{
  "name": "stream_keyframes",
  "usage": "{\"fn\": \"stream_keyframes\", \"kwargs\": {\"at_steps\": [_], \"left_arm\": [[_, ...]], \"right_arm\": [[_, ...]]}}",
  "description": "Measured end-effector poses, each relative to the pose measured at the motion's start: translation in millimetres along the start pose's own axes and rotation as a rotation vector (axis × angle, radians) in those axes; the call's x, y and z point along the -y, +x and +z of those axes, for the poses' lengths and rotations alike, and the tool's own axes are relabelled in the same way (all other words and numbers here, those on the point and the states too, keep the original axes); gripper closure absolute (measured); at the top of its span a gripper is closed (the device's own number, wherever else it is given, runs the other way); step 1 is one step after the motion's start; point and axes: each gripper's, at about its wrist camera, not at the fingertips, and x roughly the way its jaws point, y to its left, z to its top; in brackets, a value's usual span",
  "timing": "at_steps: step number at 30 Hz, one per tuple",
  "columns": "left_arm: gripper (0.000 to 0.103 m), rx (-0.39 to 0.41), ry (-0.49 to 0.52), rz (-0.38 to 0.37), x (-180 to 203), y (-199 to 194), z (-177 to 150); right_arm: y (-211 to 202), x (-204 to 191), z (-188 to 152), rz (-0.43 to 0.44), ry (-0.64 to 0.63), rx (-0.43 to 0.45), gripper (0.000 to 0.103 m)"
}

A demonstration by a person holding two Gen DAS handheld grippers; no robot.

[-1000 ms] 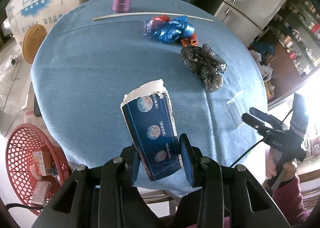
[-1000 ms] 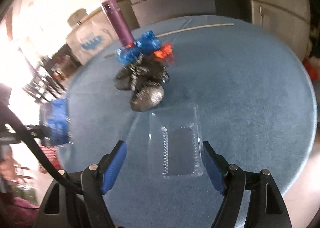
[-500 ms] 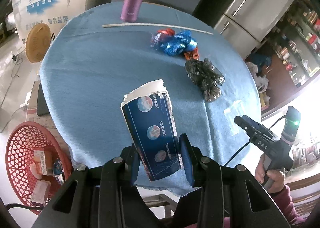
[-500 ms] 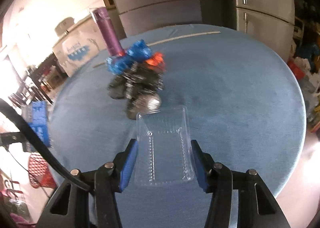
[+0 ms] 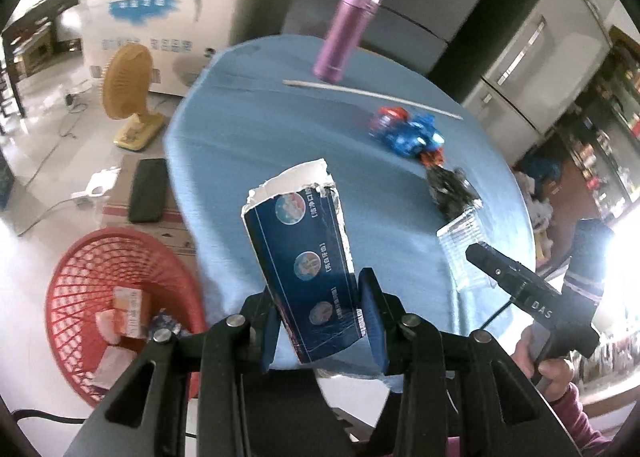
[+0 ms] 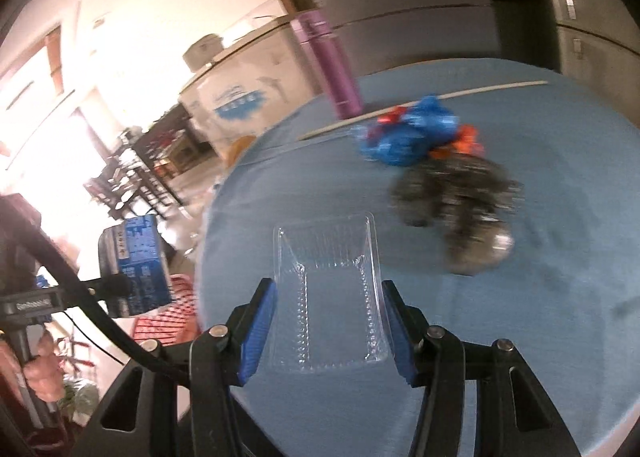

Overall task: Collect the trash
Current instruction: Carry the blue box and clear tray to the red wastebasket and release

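Note:
My left gripper (image 5: 320, 317) is shut on a torn dark blue carton (image 5: 304, 257) and holds it up over the near edge of the blue table (image 5: 240, 137). My right gripper (image 6: 326, 333) is shut on a clear plastic tray (image 6: 332, 289), lifted off the table (image 6: 560, 297); it also shows in the left wrist view (image 5: 460, 249). A blue wrapper bundle (image 5: 408, 133), an orange scrap (image 5: 432, 157) and a crumpled black bag (image 5: 452, 189) lie on the table. A red mesh basket (image 5: 100, 297) with several scraps stands on the floor at the lower left.
A purple flask (image 5: 344, 33) and a long thin stick (image 5: 372, 95) are at the table's far side. A yellow fan (image 5: 128, 97), a white cardboard box (image 5: 160, 17) and a dark flat item (image 5: 148, 189) are on the floor at left. Grey cabinets stand behind.
Both grippers have swung left toward the basket side. My right gripper closed on the clear tray and lifted it off the table. The basket now looms larger in the left wrist view.

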Motion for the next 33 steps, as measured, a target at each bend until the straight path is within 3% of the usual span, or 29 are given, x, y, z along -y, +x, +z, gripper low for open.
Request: {"fn": "stream_keyframes", "kwargs": {"at_steps": [8,19,25,33], "left_arm": [[0.064,0.048,-0.055,0.083,-49,-22,-10],[0.064,-0.006,-0.207,0.177,-133,-27,-49],[0.064,-0.054,-0.26,0.182,-160,-21,-66],[0.064,-0.134,-0.299,0.164,-176,-3,-78]], "right_arm": [[28,-66,13,0.125,-0.072,-0.034,0.047],[83,-161,17,0.3,-0.153,-0.133,0.047],[119,-194,2,0.353,-0.163,-0.229,0.046],[162,-216,-19,0.36,-0.164,-0.346,0.044]]}}
